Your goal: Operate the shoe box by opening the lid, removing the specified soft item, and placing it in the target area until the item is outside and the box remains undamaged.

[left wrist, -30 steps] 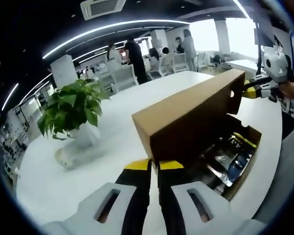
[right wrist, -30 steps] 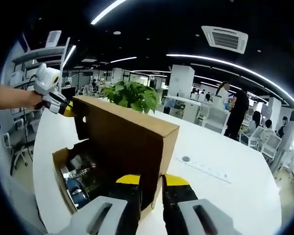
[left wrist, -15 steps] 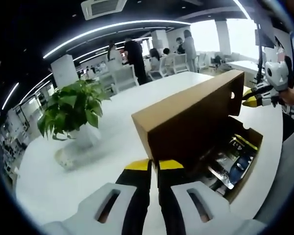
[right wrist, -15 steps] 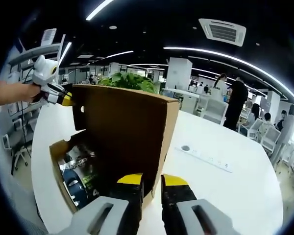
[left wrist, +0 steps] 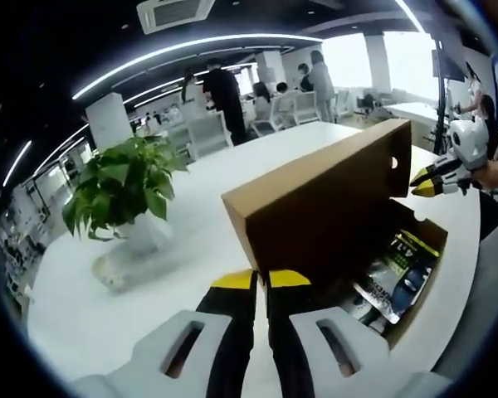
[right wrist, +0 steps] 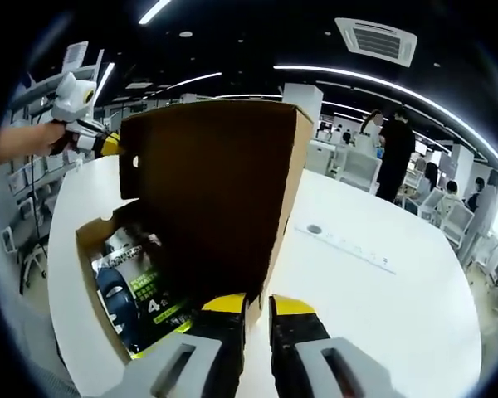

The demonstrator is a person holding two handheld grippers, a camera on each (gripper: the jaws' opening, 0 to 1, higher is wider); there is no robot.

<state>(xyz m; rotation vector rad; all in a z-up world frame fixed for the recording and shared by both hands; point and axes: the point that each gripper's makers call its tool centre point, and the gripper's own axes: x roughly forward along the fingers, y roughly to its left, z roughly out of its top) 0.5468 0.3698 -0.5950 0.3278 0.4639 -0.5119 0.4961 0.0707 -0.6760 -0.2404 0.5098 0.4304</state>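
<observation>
Since a second ago the lid stands steeper, near upright, baring more of the shoe box on the white tabletop. Both grippers, left and right, pinch the lid's corners with narrow fingers. Inside lies the packaged soft item.

An open-plan office is shown. Beyond the claw in the left gripper view, a long white table is seen, with a potted plant set on it ahead and to the left. Farther off, white chairs, standing people, strip lights and a ceiling air-conditioning vent are visible.
</observation>
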